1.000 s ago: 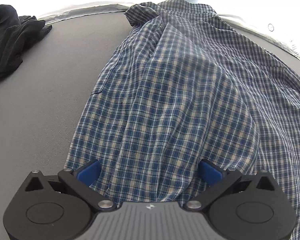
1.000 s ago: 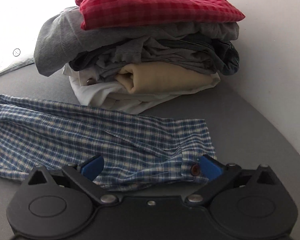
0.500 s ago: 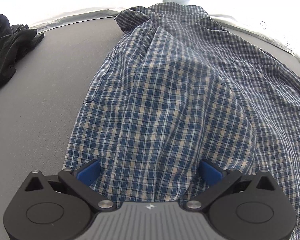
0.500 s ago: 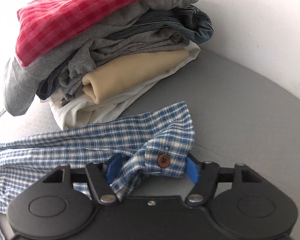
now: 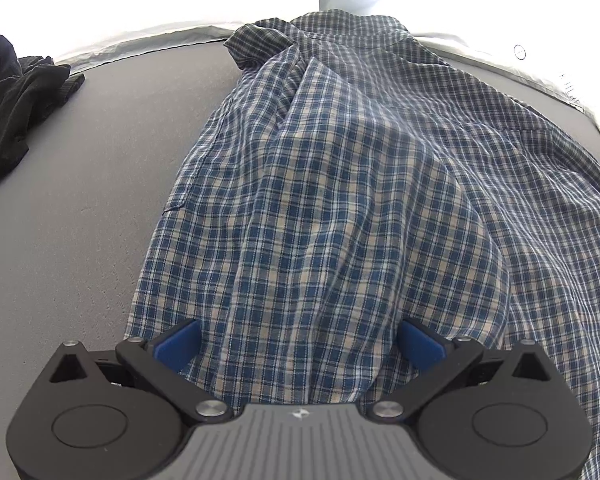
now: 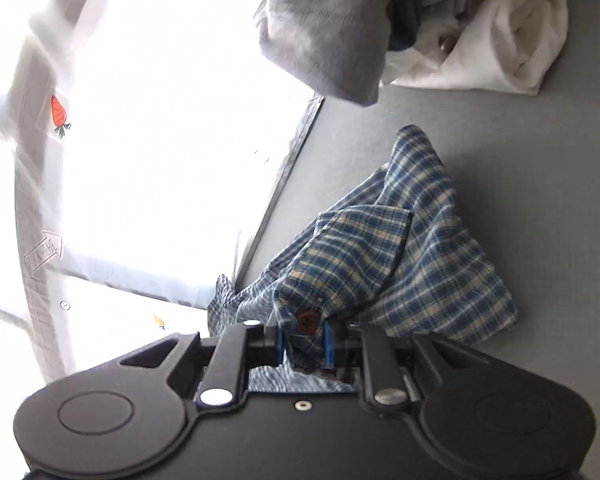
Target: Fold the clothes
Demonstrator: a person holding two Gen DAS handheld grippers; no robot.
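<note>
A blue and beige plaid shirt (image 5: 340, 200) lies spread over the grey table (image 5: 80, 200), rumpled in the middle. My left gripper (image 5: 300, 344) is open with its blue pads on either side of a bulge of the shirt's near hem. My right gripper (image 6: 303, 340) is shut on the shirt's sleeve cuff (image 6: 380, 260) beside its brown button (image 6: 307, 322), and holds the cuff lifted and twisted above the table.
A dark garment (image 5: 8, 100) lies heaped at the table's far left. A stack of folded clothes (image 6: 440, 20), red, grey, cream and white, stands at the far right. The table's edge (image 6: 296, 152) borders a bright white sheet with carrot prints.
My right gripper closed on the cuff, lifted it and rolled strongly, so the stack now sits at the top of its view. My left gripper stayed open and moved slightly.
</note>
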